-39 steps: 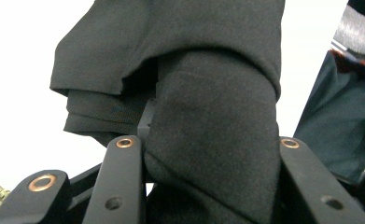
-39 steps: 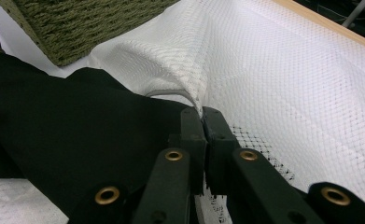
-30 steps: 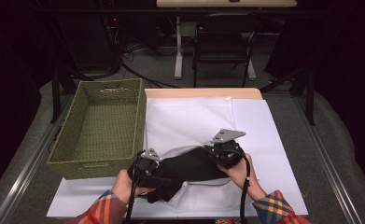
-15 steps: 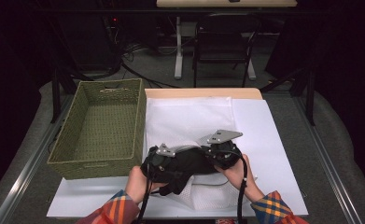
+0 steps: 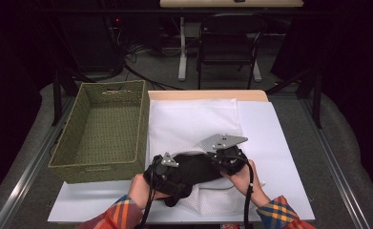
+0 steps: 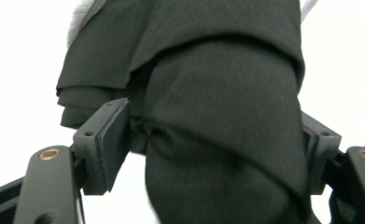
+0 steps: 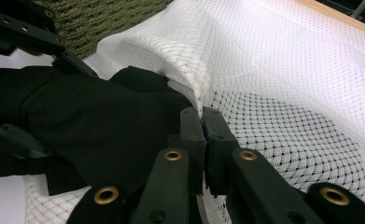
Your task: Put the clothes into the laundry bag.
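Black cloth, folded and bunched, lies at the near middle of the table, half inside the mouth of a white mesh bag. From the cloth, the bag spreads toward 12 o'clock over a white sheet.

Left gripper: sits at the cloth's 8 o'clock end. In the left gripper view the cloth runs thick between the jaws. The jaws have just been opening. One pad stands a little off the fabric with a dark gap showing; the other pad is mostly covered by the bulge of cloth and seems to touch it. No squeeze visible. Cloth between the jaws, not clamped.

Right gripper: at the cloth's 2 o'clock end, grey plate on top. In the right gripper view the jaws are closed, pads together, pinching the bag's white edge right where it laps over the cloth. Mesh weave is clear beyond the tips; the left gripper's black frame shows across the cloth.

Hands: left hand and right hand come in from 6 o'clock, plaid sleeves at the frame edge.

Green basket: woven, rectangular, at 10 o'clock from the cloth, just beside the bag's edge.
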The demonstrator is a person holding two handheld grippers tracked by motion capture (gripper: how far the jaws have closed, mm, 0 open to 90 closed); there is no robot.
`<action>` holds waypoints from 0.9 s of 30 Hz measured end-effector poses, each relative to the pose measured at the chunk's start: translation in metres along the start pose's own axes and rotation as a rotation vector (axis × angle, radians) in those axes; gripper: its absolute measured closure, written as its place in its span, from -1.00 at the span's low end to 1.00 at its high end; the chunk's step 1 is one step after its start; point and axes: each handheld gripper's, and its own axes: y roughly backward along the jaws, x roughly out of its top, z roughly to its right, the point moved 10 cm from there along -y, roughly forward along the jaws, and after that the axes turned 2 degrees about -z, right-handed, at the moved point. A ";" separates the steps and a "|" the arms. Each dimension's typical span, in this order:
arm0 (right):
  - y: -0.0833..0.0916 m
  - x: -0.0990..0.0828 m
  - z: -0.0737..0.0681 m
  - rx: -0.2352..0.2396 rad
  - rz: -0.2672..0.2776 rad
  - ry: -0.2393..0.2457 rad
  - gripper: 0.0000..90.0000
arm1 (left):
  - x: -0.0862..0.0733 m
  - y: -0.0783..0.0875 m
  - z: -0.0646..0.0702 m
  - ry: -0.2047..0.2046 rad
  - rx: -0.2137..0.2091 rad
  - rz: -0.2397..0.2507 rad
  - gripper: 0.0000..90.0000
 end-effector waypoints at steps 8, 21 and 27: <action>0.000 0.000 0.000 0.002 -0.002 0.003 0.97 | -0.004 0.009 0.004 -0.023 0.001 0.026 -0.39; 0.001 0.004 -0.004 0.012 0.000 0.007 0.97 | 0.007 0.004 0.010 -0.019 -0.079 0.081 0.46; 0.002 0.007 -0.005 0.013 0.008 0.010 0.97 | 0.021 0.010 0.011 -0.005 -0.094 0.113 0.46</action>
